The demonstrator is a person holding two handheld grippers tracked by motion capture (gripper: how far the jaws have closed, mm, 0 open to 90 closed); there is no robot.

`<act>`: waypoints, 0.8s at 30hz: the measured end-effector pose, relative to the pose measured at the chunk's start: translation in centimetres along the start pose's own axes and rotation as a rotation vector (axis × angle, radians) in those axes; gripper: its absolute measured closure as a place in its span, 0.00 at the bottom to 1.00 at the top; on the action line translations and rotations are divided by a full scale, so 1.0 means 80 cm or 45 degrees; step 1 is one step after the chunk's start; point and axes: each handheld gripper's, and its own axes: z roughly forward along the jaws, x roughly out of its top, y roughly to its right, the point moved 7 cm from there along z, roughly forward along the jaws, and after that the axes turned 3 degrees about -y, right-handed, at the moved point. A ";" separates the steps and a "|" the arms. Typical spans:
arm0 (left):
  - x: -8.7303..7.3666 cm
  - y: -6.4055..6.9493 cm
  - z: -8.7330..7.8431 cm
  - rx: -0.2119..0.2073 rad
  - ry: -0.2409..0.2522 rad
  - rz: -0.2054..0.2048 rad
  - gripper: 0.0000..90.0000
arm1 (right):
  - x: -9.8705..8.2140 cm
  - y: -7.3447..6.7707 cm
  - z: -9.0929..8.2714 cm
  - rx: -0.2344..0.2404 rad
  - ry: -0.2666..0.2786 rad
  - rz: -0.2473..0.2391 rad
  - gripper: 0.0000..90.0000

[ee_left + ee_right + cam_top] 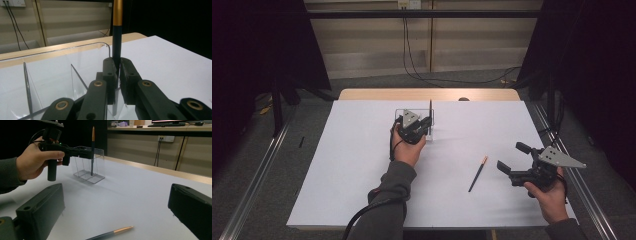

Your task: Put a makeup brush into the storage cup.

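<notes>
My left gripper [427, 125] is shut on a dark pen with a gold top [117, 35], holding it upright with its lower end inside a clear plastic holder [401, 114] at the table's far middle. The right gripper view shows that pen [92, 152] standing in the clear holder [98, 163]. In the left gripper view the holder's clear dividers [75, 75] lie just beyond the jaws. A second dark pen with a gold end [478, 173] lies flat on the white table, left of my right gripper [510, 157], whose wide-apart jaws are open and hold nothing. That pen [112, 233] lies just ahead of them.
The white tabletop [352, 165] has a wooden strip [377, 94] along its far edge. Metal rails [257, 175] run along both sides. Cables [412, 60] hang down the far wall.
</notes>
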 end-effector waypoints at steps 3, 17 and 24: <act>0.000 -0.001 0.000 -0.001 -0.007 0.000 0.93 | -0.001 -0.001 0.000 0.003 -0.006 0.002 0.00; 0.000 -0.002 0.000 0.004 -0.007 -0.006 0.92 | 0.001 -0.001 0.000 0.001 0.003 0.007 0.01; 0.000 -0.001 0.000 0.000 -0.005 -0.004 0.92 | 0.001 -0.001 0.000 0.002 0.001 0.005 0.01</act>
